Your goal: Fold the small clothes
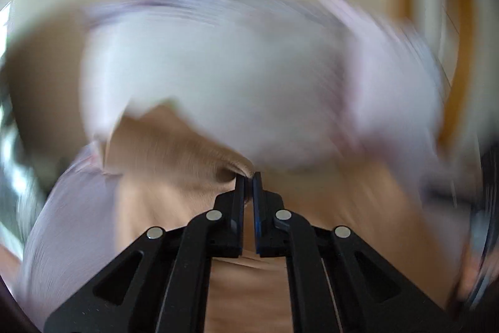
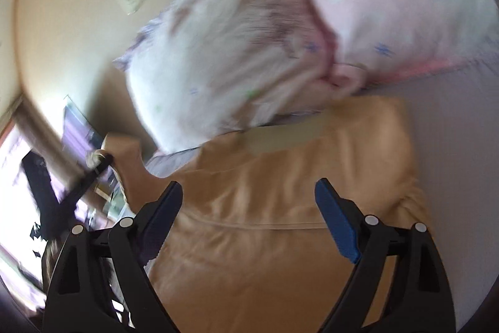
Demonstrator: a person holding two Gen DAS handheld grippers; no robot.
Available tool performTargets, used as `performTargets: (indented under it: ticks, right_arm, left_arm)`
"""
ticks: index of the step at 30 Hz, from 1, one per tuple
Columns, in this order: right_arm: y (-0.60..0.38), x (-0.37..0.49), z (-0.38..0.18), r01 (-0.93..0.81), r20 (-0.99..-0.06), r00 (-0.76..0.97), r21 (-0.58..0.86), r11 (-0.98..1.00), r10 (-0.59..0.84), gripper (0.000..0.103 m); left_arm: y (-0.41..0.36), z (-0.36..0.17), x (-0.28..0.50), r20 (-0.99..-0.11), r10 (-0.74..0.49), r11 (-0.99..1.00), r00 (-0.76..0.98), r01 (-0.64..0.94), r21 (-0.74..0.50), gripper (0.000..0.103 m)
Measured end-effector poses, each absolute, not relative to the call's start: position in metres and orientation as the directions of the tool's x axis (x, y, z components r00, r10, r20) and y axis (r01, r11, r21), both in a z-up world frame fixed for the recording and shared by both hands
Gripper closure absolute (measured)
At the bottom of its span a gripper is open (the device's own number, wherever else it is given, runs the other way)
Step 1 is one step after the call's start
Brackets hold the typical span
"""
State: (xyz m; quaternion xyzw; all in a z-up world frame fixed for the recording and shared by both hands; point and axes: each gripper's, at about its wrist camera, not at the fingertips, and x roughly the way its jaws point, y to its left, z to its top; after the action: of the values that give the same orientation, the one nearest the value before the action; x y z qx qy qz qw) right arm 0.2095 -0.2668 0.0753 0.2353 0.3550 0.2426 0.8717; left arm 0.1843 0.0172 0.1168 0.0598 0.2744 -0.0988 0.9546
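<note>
A corner of the tan garment [image 2: 280, 192] is pinched in the clenched left gripper [image 1: 249, 177] and lifted off the bed [image 2: 452, 145], the right gripper [image 2: 249, 202] is held released above it, and folding is judged barely begun.

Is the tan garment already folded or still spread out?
Cannot tell for certain. The tan garment lies loosely wrinkled under the open right tongs, while the left tongs pinch its edge; blur hides any fold.

Tan garment [image 2: 280, 208], spread, creased, blurred
</note>
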Motion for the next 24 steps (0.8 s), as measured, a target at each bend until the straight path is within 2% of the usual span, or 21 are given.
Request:
performTargets:
  ticks: [2, 5, 9, 10, 12, 16, 17, 18, 21, 24]
  right_arm:
    - [-0.283, 0.220, 0.061, -0.189, -0.536, 0.615, 0.611, 0.768, 0.578, 0.016]
    - [-0.296, 0.226, 0.049, -0.149, -0.571, 0.583, 0.624, 0.767, 0.578, 0.034]
    - [-0.284, 0.238, 0.041, -0.155, -0.648, 0.544, 0.547, 0.822, 0.533, 0.044]
    - [-0.275, 0.243, 0.037, -0.165, -0.667, 0.521, 0.533, 0.830, 0.532, 0.046]
    - [-0.261, 0.247, 0.029, -0.184, -0.702, 0.484, 0.501, 0.846, 0.522, 0.056]
    - [-0.235, 0.246, 0.015, -0.221, -0.762, 0.479, 0.375, 0.900, 0.435, 0.064]
    - [-0.231, 0.245, 0.015, -0.235, -0.769, 0.485, 0.345, 0.909, 0.417, 0.076]
    - [-0.228, 0.244, 0.015, -0.248, -0.773, 0.483, 0.331, 0.910, 0.413, 0.096]
    - [-0.220, 0.235, 0.020, -0.303, -0.757, 0.495, 0.310, 0.901, 0.427, 0.099]
    - [-0.235, 0.234, 0.045, -0.262, -0.705, 0.600, 0.272, 0.926, 0.377, 0.099]
  left_arm:
    - [-0.053, 0.073, 0.182, -0.631, -0.169, 0.894, 0.757, 0.387, 0.225, 0.098]
    - [-0.084, 0.040, 0.146, -0.658, -0.157, 0.804, 0.736, 0.482, 0.347, 0.097]
    - [-0.045, 0.045, 0.119, -0.663, -0.156, 0.840, 0.732, 0.452, 0.301, 0.092]
    - [-0.027, 0.047, 0.115, -0.667, -0.136, 0.863, 0.733, 0.418, 0.284, 0.089]
    - [-0.004, 0.047, 0.113, -0.670, -0.070, 0.895, 0.739, 0.344, 0.285, 0.084]
    - [0.037, 0.032, 0.110, -0.713, 0.014, 0.936, 0.701, 0.241, 0.256, 0.078]
    - [0.045, 0.027, 0.111, -0.726, 0.035, 0.944, 0.687, 0.216, 0.250, 0.078]
    - [0.051, 0.023, 0.111, -0.736, 0.046, 0.948, 0.675, 0.202, 0.245, 0.078]
    - [0.057, 0.022, 0.109, -0.738, 0.036, 0.956, 0.673, 0.191, 0.220, 0.075]
    - [0.058, 0.024, 0.111, -0.741, 0.034, 0.959, 0.671, 0.186, 0.213, 0.075]
